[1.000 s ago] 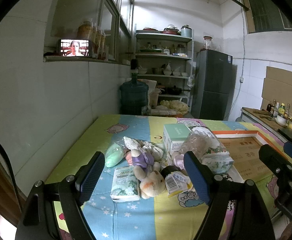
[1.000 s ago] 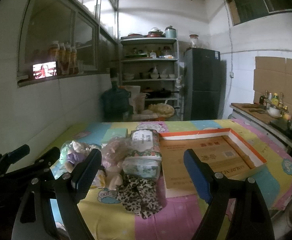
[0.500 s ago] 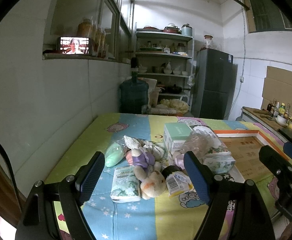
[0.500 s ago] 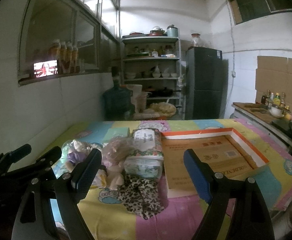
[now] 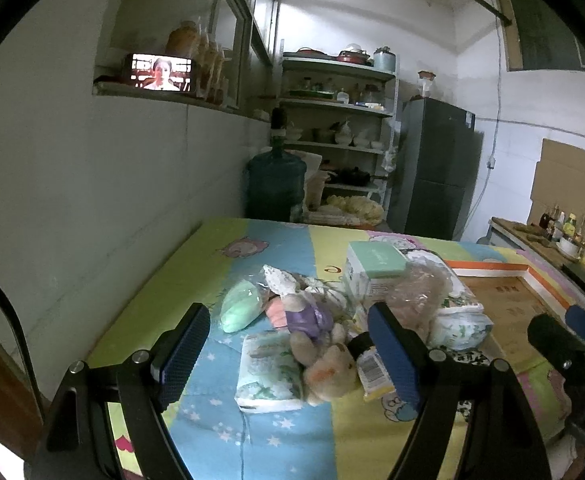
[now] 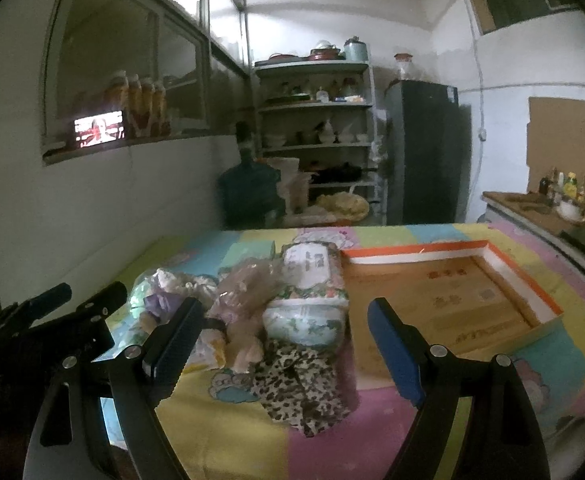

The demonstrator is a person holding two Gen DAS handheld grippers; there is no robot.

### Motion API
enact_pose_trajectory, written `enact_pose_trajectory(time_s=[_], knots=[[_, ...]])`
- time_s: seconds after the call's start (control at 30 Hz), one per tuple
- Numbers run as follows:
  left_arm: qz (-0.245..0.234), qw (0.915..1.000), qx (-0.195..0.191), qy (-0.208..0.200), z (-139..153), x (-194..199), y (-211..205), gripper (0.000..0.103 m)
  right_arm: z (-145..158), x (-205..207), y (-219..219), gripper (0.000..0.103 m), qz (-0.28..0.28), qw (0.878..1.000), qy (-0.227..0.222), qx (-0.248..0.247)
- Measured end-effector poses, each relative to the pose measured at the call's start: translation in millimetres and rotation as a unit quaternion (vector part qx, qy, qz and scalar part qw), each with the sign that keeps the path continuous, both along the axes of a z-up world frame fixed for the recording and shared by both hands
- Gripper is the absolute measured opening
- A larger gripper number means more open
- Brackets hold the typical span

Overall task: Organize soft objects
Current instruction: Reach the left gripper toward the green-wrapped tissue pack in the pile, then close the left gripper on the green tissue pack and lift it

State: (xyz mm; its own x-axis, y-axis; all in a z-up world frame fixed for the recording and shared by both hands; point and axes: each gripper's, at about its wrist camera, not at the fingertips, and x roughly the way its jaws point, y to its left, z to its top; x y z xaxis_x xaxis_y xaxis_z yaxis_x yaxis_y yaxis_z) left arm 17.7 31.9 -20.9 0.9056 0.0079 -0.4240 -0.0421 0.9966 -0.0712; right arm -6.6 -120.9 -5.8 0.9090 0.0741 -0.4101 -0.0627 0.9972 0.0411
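A pile of soft things lies on the bright patterned table cover (image 5: 252,248): a tan plush toy (image 5: 324,372) with a purple part, a tissue pack (image 5: 268,376), a pale green pouch (image 5: 240,312), a green-topped box (image 5: 372,268) and a floral wipes pack (image 5: 460,320). My left gripper (image 5: 288,356) is open and empty, just short of the pile. My right gripper (image 6: 284,352) is open and empty, held above a leopard-print cloth (image 6: 300,384), with the floral wipes pack (image 6: 308,304) just beyond. A shallow cardboard box (image 6: 444,304) with an orange rim sits to the right.
A wall runs along the table's left side. Behind the table stand a blue water jug (image 5: 276,184), metal shelves (image 5: 336,120) and a dark fridge (image 5: 436,168). A counter with bottles (image 6: 560,200) is at the right. The left gripper shows at the right wrist view's left edge (image 6: 52,320).
Both views have risen and shifted slightly; the pile sits a little lower in frame. Both grippers stay open and empty. Nothing on the table has moved.
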Motion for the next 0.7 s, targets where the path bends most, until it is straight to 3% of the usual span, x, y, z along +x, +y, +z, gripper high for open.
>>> enact_pose_trajectory(time_s=[0.03,0.1,0.13,0.27,0.47,0.53,0.63,0.7], knots=[[-0.002,1.0,-0.004,-0.004,-2,1,4,0.082,-4,3,-3,0.086,0.003,0.999,0.033,-0.013],[-0.004,0.9999,-0.009,-0.005,-7,4,11,0.082,-11,8,-4,0.086,0.009,0.999,0.042,-0.008],[-0.008,0.9999,-0.013,-0.003,-11,6,15,0.082,-15,11,-2,0.086,0.011,1.0,0.025,0.004],[-0.016,0.9998,-0.015,-0.001,-21,11,28,0.082,-30,25,2,0.086,0.025,0.998,0.048,0.024],[-0.02,0.9996,-0.015,0.01,-39,13,49,0.082,-51,44,26,0.084,0.084,0.994,0.069,0.008],[-0.019,0.9995,-0.018,0.014,-43,14,54,0.082,-56,51,36,0.081,0.105,0.991,0.076,0.01],[-0.018,0.9995,-0.019,0.016,-48,16,60,0.082,-59,59,44,0.068,0.129,0.988,0.083,0.019],[-0.021,0.9994,-0.021,0.02,-50,18,62,0.082,-60,62,49,0.066,0.14,0.987,0.081,0.024]])
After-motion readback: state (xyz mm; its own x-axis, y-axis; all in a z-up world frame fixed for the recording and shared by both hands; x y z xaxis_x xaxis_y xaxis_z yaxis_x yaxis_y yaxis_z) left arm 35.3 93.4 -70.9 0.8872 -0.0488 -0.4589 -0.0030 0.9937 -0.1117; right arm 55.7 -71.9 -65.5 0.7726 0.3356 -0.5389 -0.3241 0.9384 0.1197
